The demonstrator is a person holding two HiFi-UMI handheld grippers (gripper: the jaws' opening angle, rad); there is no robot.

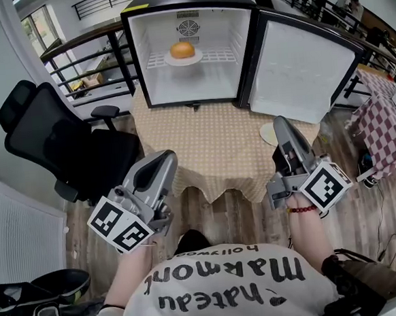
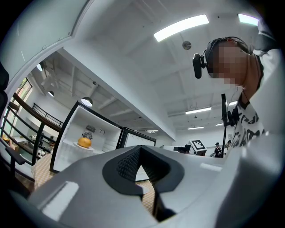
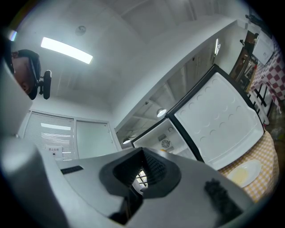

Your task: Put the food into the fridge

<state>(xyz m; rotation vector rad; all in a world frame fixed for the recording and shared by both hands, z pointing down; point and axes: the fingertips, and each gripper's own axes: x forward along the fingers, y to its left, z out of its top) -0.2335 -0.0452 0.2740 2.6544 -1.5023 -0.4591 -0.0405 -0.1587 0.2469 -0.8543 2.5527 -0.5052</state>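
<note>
A black mini fridge (image 1: pixel 135 56) stands open on the table, its door (image 1: pixel 300 71) swung out to the right. On its wire shelf an orange-brown bun (image 1: pixel 182 49) rests on a white plate (image 1: pixel 183 61); the left gripper view shows the same bun (image 2: pixel 84 142). An empty pale plate (image 1: pixel 268 134) lies on the table below the door and shows again as the plate (image 3: pixel 242 173) in the right gripper view. My left gripper (image 1: pixel 165 156) is held off the table's near left corner, shut and empty. My right gripper (image 1: pixel 282 123) hovers just above that empty plate, also shut with nothing in it.
The table (image 1: pixel 218 152) wears a beige checked cloth. A black office chair (image 1: pixel 53 141) stands close at its left. A red checked table (image 1: pixel 386 125) is at the right, and a railing (image 1: pixel 80 54) runs behind. Dark bags (image 1: pixel 32 300) lie on the floor at lower left.
</note>
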